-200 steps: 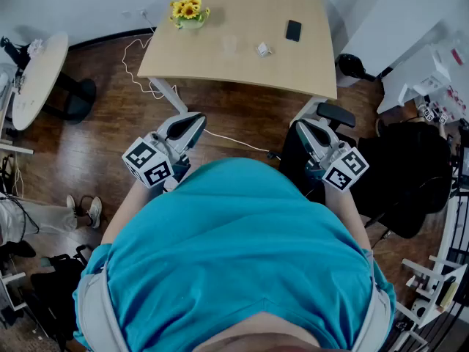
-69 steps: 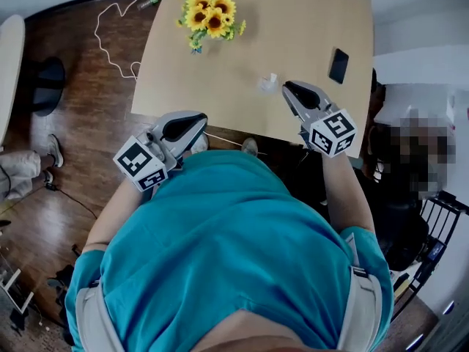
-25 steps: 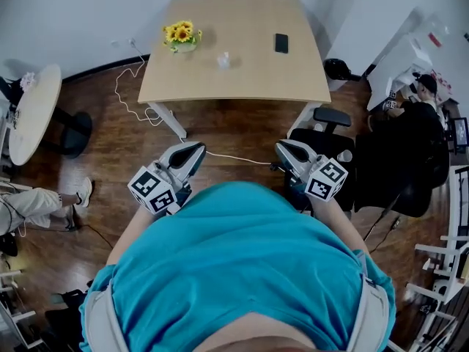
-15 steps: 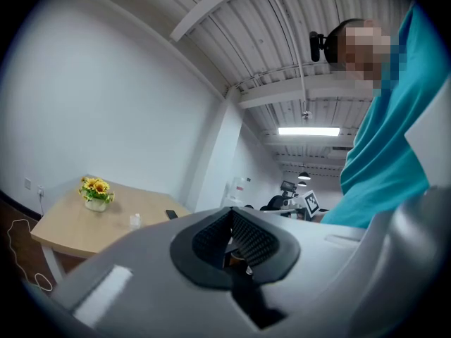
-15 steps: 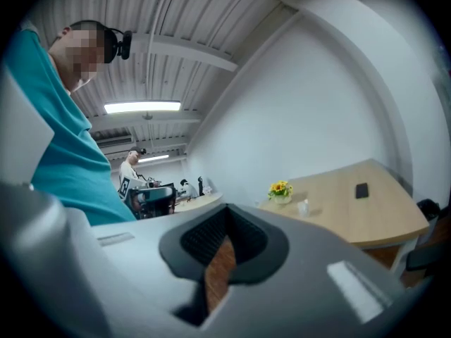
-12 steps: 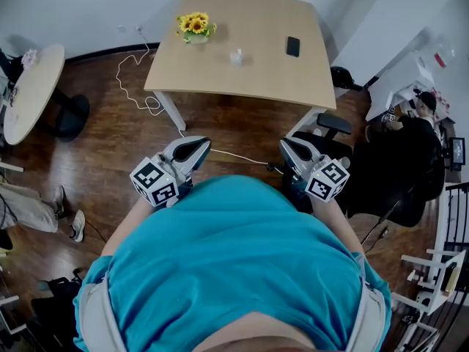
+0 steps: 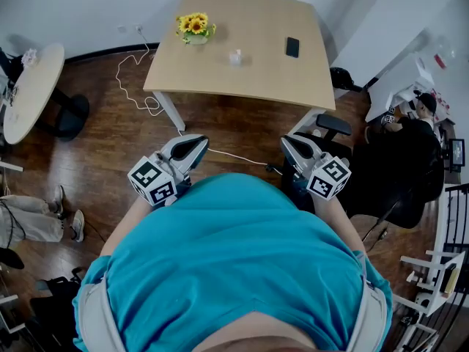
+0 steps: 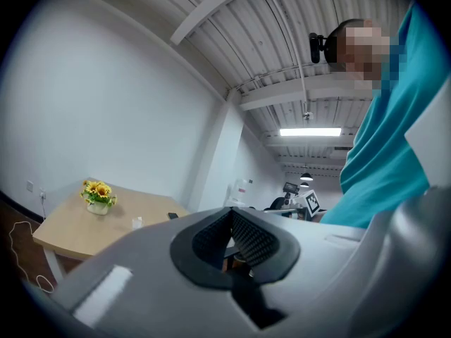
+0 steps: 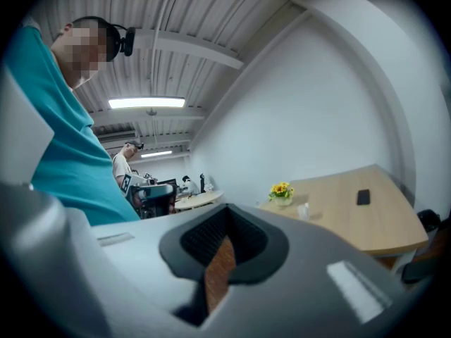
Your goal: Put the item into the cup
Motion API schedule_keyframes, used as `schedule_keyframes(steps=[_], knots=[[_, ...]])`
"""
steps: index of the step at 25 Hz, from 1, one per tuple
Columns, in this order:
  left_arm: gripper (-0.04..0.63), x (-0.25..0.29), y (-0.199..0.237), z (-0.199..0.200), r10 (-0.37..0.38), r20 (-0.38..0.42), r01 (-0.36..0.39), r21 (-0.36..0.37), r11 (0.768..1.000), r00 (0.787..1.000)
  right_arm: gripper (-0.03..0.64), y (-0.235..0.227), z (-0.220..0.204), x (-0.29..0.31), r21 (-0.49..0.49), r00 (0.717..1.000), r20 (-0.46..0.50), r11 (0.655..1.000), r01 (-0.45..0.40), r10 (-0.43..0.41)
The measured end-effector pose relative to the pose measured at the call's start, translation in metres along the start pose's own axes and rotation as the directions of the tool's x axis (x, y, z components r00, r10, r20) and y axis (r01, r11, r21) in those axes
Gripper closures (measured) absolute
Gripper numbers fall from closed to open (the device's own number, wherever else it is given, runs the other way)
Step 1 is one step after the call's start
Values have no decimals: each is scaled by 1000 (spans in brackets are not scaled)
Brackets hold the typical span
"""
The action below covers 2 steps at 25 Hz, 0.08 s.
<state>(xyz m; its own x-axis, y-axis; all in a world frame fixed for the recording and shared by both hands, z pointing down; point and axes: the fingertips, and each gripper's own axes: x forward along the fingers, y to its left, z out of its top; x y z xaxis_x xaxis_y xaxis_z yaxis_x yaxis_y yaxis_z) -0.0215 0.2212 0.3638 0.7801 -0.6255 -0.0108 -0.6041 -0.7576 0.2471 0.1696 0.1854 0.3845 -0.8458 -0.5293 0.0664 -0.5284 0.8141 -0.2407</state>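
Head view: we are holding left gripper (image 7: 196,142) and right gripper (image 7: 292,144) closed and empty. The cup (image 7: 235,57) is sitting central on the table (image 7: 264,79).

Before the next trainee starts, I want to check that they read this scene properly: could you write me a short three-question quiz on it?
1. True or false: the right gripper holds something.
2. On the table, what stands between the sunflowers and the phone? A) a bowl B) the cup C) a book
3. Is the left gripper over the table?

Key
1. False: its jaws are shut on nothing.
2. B.
3. No: like the right one, it is short of the table, over the wooden floor.
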Motion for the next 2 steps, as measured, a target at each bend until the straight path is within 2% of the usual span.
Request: schedule_keyframes(steps=[2], knots=[[594, 1, 1, 2, 3, 1, -3, 0, 1000, 1000, 617, -1, 1, 0, -2, 1000, -1, 1000, 0, 0]])
